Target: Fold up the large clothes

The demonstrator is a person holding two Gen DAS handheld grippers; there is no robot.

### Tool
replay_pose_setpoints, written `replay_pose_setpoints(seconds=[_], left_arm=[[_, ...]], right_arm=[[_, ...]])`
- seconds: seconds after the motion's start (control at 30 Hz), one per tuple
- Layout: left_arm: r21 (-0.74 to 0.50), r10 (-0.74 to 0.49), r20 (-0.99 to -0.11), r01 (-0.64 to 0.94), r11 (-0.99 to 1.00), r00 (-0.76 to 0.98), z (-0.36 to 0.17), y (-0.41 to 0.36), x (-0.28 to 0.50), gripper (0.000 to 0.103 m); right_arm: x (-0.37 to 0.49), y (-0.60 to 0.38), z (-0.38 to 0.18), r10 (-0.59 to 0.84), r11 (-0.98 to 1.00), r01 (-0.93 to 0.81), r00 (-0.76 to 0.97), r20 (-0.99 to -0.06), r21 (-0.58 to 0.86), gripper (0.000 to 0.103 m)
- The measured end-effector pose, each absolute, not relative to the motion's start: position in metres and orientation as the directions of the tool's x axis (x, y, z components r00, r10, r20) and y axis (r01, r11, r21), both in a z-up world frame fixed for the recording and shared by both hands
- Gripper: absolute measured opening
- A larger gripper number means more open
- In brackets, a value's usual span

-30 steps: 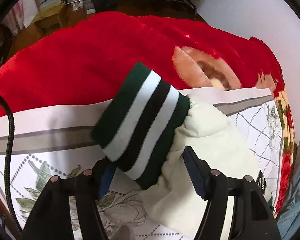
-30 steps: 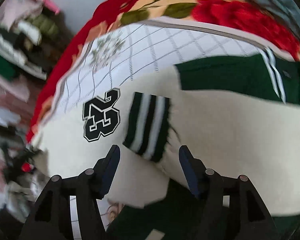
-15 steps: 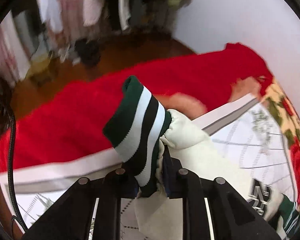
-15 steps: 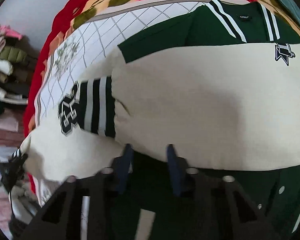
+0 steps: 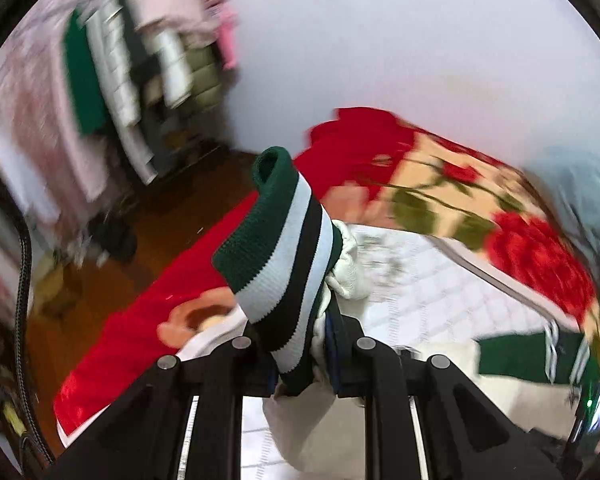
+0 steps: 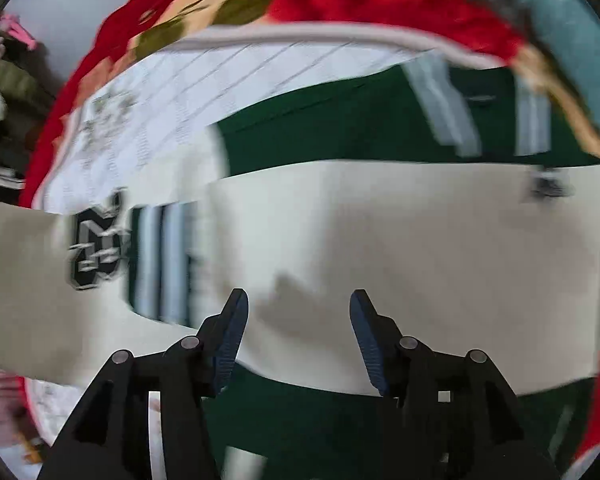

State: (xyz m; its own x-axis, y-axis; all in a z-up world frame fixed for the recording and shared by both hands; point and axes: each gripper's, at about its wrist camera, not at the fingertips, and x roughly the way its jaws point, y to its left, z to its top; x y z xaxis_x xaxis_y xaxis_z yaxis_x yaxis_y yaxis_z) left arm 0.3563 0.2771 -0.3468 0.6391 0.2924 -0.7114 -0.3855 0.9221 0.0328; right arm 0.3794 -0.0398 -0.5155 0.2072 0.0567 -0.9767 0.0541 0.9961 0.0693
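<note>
Cream-and-green jacket (image 6: pixel 380 240) lay spread across the frame's middle on the bed (image 6: pixel 148 112). Left gripper (image 5: pixel 300 360) clenched the striped cuff (image 5: pixel 280 248), lifted at centre; right gripper (image 6: pixel 296 320), jaws just opening, held nothing. Soft, bulky, limp fabric; ribbed cuffs and hems judged best holds.

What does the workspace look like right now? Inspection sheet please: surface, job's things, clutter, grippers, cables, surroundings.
Surface: bed with a white grid-pattern sheet over a red floral blanket.
Job's things: cream and green varsity jacket spread on the sheet; a number patch shows on one sleeve; striped sleeve cuff lifted off the bed.
Clutter: nothing seen on the bed beside the jacket.
Grippers: left hand-held gripper shut on the striped sleeve cuff; right hand-held gripper open above the jacket body, jaws just opened wider, nothing between them.
Cables: black cable at the left edge of the left wrist view.
Surroundings: hanging clothes, blurred; brown wooden floor; pale wall.
</note>
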Motion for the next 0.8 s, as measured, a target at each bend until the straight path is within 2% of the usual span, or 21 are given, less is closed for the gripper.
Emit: replay_pose_setpoints(seconds=[0.13, 0.2, 0.3, 0.57, 0.73, 0.8], left_arm=[[0.042, 0.194, -0.719, -0.237, 0.971, 0.668, -0.344, 0.182, 0.37, 0.014], [0.042, 0.148, -0.723, -0.171, 0.984, 0.675, -0.346, 0.139, 0.377, 0.014], [0.019, 0.048, -0.742, -0.051, 0.999, 0.668, -0.357, 0.058, 0.383, 0.014], [-0.083, -0.19, -0.833, 0.222, 0.972, 0.519, -0.421, -0.153, 0.398, 0.014], [-0.114, -0.252, -0.878, 0.335, 0.935, 0.408, -0.459, -0.234, 0.397, 0.015], [-0.105, -0.244, -0.898, 0.362, 0.926, 0.366, -0.477, -0.253, 0.396, 0.021]], right_arm=[[0.368, -0.112, -0.5, 0.017, 0.99, 0.135, 0.22, -0.975, 0.047, 0.057], [0.355, -0.156, -0.494, 0.015, 0.981, 0.184, 0.225, -0.974, 0.058, 0.065], [0.337, -0.23, -0.491, -0.008, 0.961, 0.272, 0.234, -0.972, 0.057, 0.065], [0.265, -0.404, -0.511, -0.081, 0.863, 0.505, 0.16, -0.984, 0.011, 0.065], [0.225, -0.462, -0.527, -0.083, 0.815, 0.58, 0.128, -0.988, 0.007, 0.065], [0.214, -0.478, -0.533, -0.053, 0.801, 0.597, 0.132, -0.99, 0.036, 0.065]])
